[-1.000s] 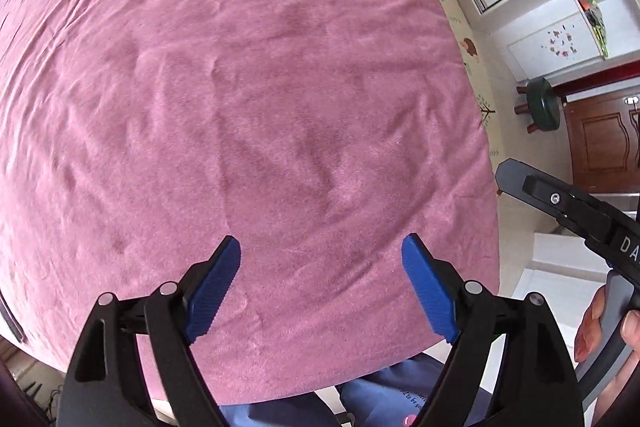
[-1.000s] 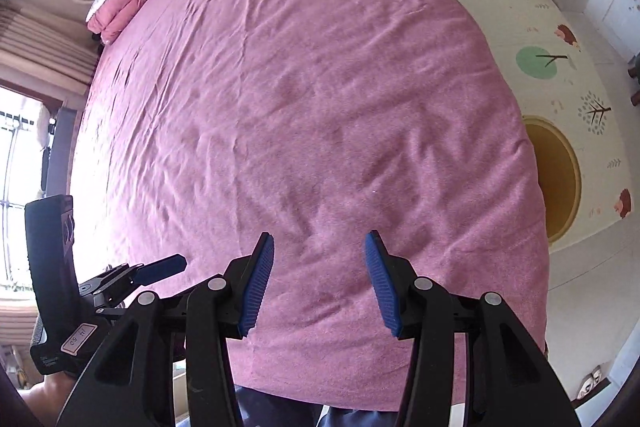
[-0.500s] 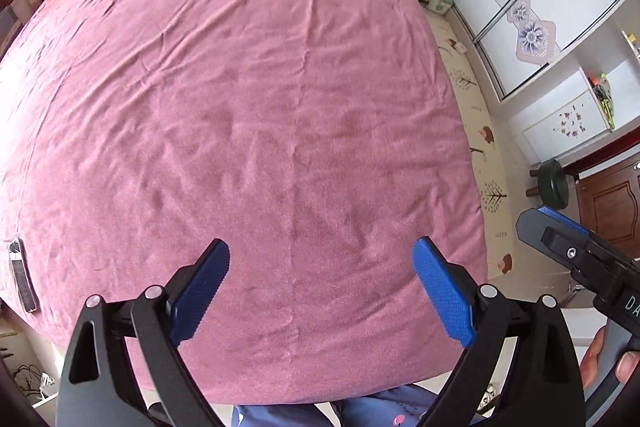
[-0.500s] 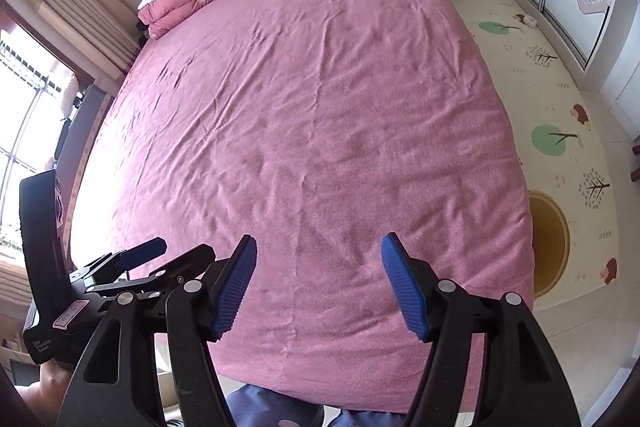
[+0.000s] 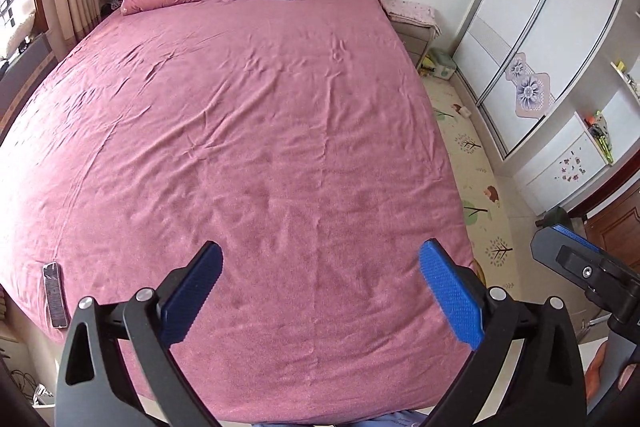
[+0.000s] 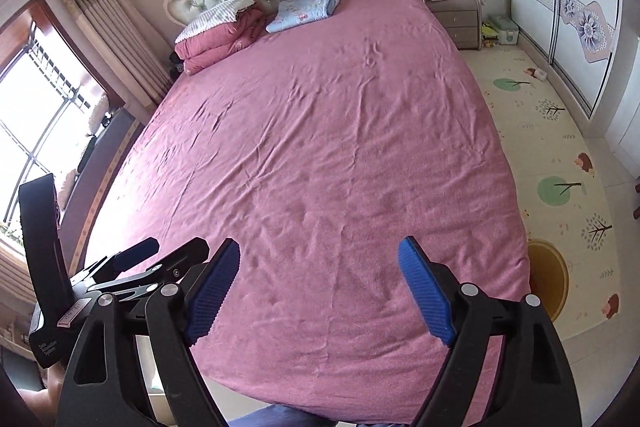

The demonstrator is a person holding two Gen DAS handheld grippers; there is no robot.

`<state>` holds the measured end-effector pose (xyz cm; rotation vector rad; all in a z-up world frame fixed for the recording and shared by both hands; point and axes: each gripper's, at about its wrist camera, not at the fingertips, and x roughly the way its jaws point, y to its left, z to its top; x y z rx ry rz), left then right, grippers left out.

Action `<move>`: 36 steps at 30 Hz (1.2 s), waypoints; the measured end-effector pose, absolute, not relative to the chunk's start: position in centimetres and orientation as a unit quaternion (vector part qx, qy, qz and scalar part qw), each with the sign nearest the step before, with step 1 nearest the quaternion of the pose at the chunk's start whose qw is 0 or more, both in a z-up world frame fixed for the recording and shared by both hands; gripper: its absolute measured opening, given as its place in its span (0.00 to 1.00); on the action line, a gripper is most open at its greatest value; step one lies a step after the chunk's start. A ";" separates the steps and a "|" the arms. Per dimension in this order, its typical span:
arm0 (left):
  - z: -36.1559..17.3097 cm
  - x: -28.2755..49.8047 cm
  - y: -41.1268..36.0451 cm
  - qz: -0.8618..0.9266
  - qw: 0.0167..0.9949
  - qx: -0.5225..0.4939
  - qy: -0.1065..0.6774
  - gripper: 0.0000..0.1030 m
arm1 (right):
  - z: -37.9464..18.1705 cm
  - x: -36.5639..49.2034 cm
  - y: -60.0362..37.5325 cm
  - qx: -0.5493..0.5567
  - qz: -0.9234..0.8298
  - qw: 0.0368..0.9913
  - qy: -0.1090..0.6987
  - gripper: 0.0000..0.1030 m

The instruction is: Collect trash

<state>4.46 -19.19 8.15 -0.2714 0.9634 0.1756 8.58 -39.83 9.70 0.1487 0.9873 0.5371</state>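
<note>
While both grippers' jaws have just been opening, left gripper [image 5: 320,279] and right gripper [image 6: 320,277] spread their fingers wide and empty over the near pink bed [image 5: 248,131], where no trash shows, so searching comes next.

Bright, even daylight from the window [image 6: 36,131] on the left, blown out to white glare. Soft, faint shadows in the creases of the pink bedsheet [image 5: 256,155]. Sharp focus throughout, no motion blur. Strong fisheye bending at the edges, curved wardrobe [image 5: 548,39] lines, dark vignette in every corner.
</note>
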 end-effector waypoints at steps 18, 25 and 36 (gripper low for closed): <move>11.5 1.3 -17.4 0.094 0.901 -0.139 0.400 0.96 | 12.7 5.8 -40.8 0.105 0.232 0.887 0.385 0.91; 13.0 0.6 -17.0 0.115 0.912 -0.121 0.375 0.96 | 13.6 5.0 -40.3 0.116 0.258 0.889 0.361 0.91; 13.2 0.7 -16.5 0.113 0.913 -0.118 0.373 0.96 | 14.9 3.9 -40.4 0.115 0.257 0.901 0.330 0.91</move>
